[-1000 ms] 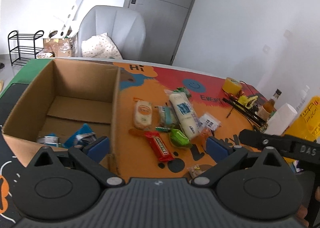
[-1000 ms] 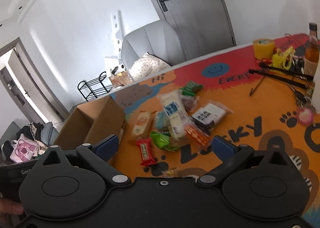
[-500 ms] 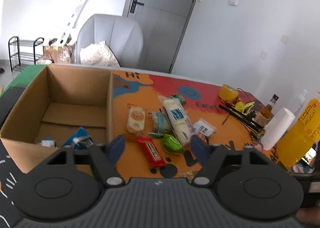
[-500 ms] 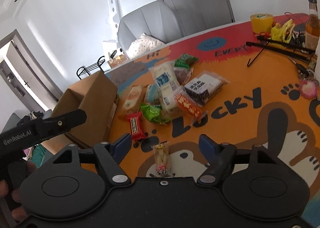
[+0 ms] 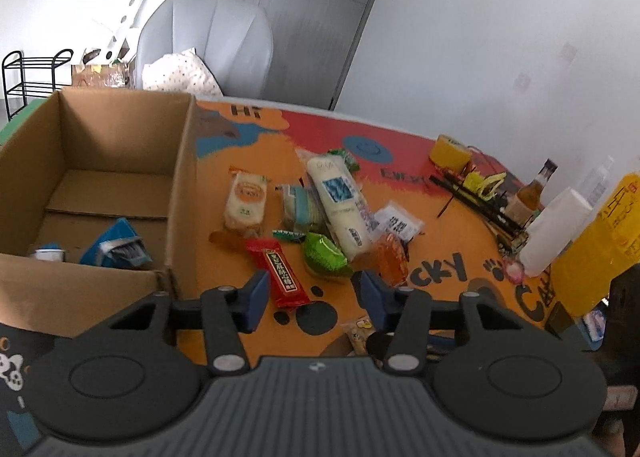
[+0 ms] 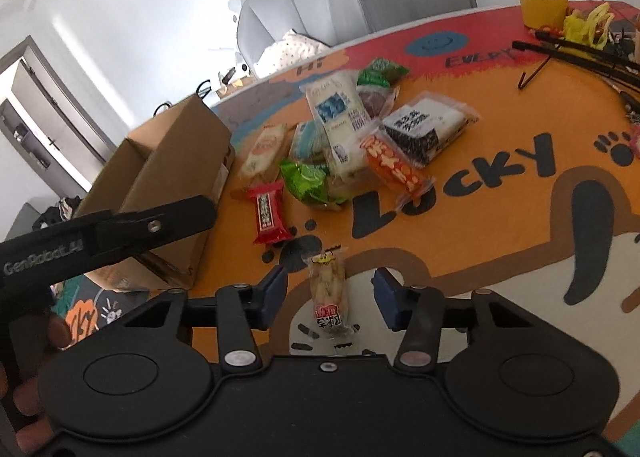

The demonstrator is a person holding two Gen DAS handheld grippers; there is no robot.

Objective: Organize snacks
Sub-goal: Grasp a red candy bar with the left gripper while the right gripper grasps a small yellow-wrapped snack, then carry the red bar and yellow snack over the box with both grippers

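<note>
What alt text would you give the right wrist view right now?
The right tool, its jaws just closing, straddles a small clear snack packet on the orange mat without pressing it. Beyond lie a red bar, a green packet and more snacks, with a cardboard box at left.

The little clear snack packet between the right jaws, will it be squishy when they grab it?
Probably a bit. The small clear plastic snack packet looks thin and crinkly, so its wrap may give and slip. It lies flat on the orange printed tablecloth, so it shouldn't roll, and looks light.
</note>
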